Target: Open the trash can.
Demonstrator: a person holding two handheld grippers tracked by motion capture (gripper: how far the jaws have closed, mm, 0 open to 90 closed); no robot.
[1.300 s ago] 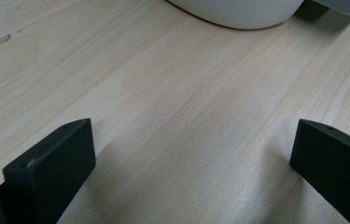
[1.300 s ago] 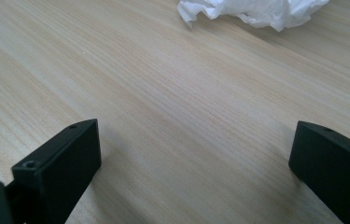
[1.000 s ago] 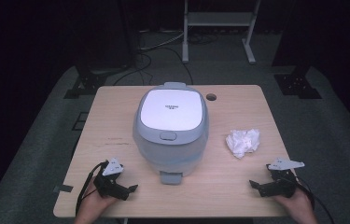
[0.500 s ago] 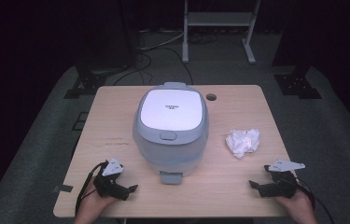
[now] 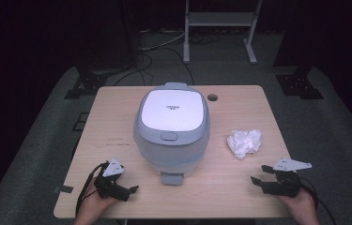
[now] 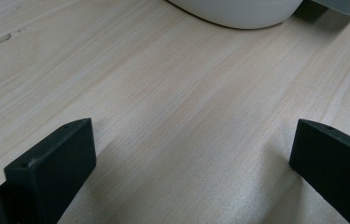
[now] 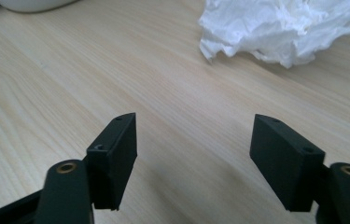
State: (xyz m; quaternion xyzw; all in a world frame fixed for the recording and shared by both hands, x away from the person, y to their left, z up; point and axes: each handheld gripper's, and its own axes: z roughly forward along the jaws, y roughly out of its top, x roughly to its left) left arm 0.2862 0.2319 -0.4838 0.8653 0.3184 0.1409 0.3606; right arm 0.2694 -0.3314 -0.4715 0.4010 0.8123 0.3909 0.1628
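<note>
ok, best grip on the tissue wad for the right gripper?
Probably pinch the wad across its near, lower lobe, coming from the right gripper side, low over the table. It is crumpled, soft and free-standing, with bare wood all round, so open jaws can straddle it.

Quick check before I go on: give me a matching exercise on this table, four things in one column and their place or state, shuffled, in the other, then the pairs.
Things:
1. rice cooker
2. crumpled tissue
3. left gripper
4. right gripper

Places or states:
A. near the table's near right corner, jaws apart and just closing, nothing between them
B. middle of the table, lid shut
C. near the near left corner, jaws wide apart over bare wood
D. lying right of the cooker, ahead of the right gripper

Pairs: 1-B, 2-D, 3-C, 4-A
</note>
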